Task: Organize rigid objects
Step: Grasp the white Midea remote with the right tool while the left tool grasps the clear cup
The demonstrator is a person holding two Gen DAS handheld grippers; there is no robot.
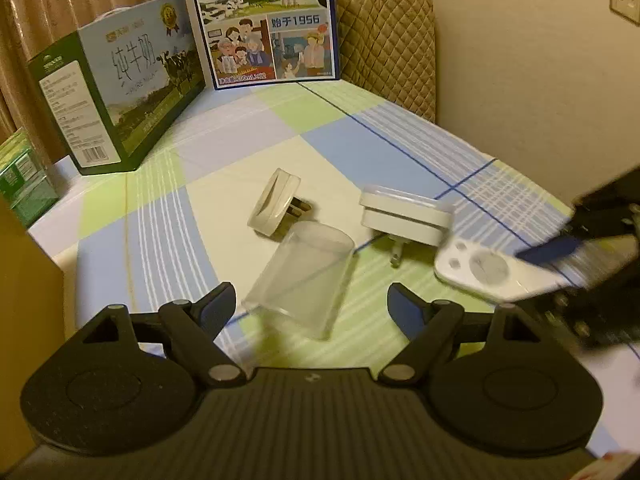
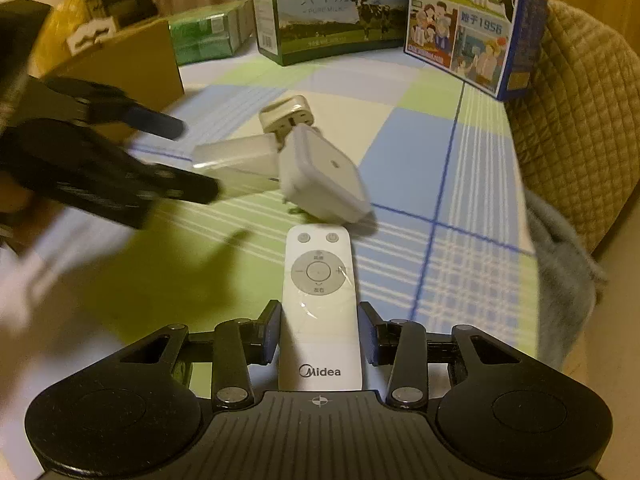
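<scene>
White plastic fills the lower middle of my right wrist view: the remote (image 2: 320, 308) lies lengthwise between the pads (image 2: 272, 332) of my right gripper (image 2: 320, 334), which look pressed against its sides, so I judge it clamped, though a thin gap on the right side leaves me a little unsure. In the left wrist view my left gripper (image 1: 310, 304) stands wide apart and holds nothing; the clear cup (image 1: 302, 280) lies on its side just ahead of it, at centre frame. Above the cup sit the round plug (image 1: 274, 208) and, to its right, the square adapter (image 1: 406, 216), both loose on the checked cloth (image 1: 360, 144). I'd say the job is barely begun: one item is in hand, three lie scattered, and I see no obvious bin to fill. The milk boxes (image 1: 120, 92) stand in the upper left and top of the frame. The remote's far end is blurred at the right edge of the left view, my right gripper there is a dark smear, and whether the cup touches the plug's prongs I cannot tell.
</scene>
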